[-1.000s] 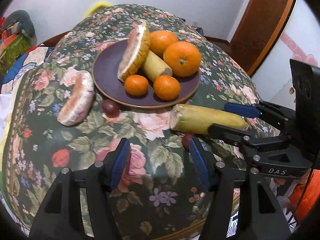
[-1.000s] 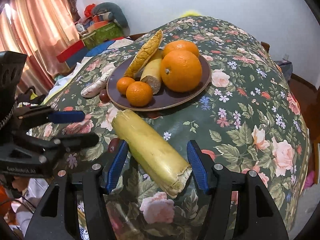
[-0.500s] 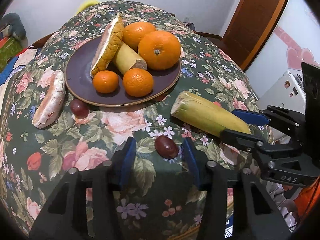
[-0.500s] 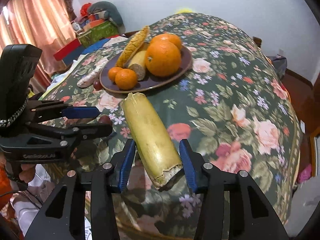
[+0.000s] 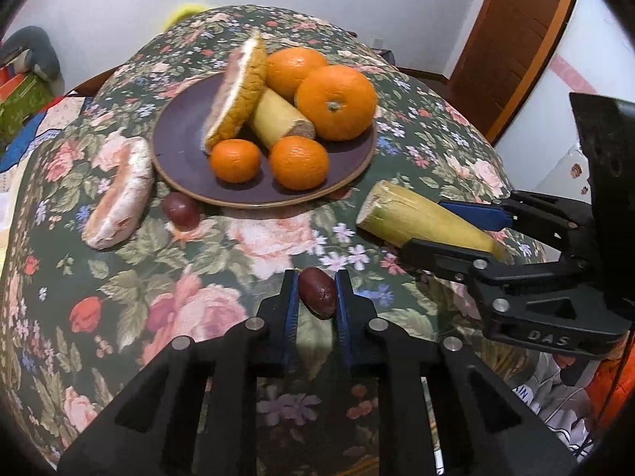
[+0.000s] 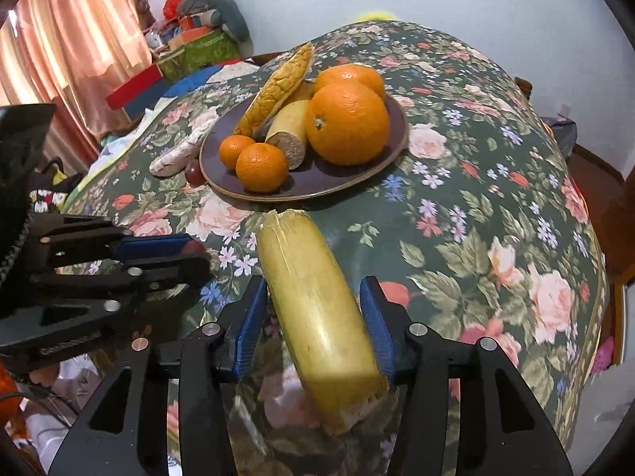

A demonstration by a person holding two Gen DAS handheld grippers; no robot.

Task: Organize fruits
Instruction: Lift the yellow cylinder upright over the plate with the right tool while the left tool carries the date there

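Note:
My left gripper (image 5: 315,297) is shut on a dark red grape (image 5: 316,291) near the table's front edge. My right gripper (image 6: 313,313) is shut on a yellow sugarcane piece (image 6: 313,297), which also shows in the left wrist view (image 5: 420,222), held just above the cloth. A purple plate (image 5: 186,166) holds two large oranges (image 5: 335,103), two small mandarins (image 5: 299,162), a short yellow piece (image 5: 278,119) and a bread slice (image 5: 238,91). A second grape (image 5: 180,212) lies left of the plate.
A sugared bun (image 5: 123,194) lies on the floral tablecloth (image 5: 222,261) left of the plate. A wooden door (image 5: 512,35) stands far right. Boxes and cushions (image 6: 190,43) are piled beyond the table's left side.
My left gripper closed on the grape, which had sat between open fingers. My right gripper closed on the yellow piece and raised it, and the plate now looks nearer.

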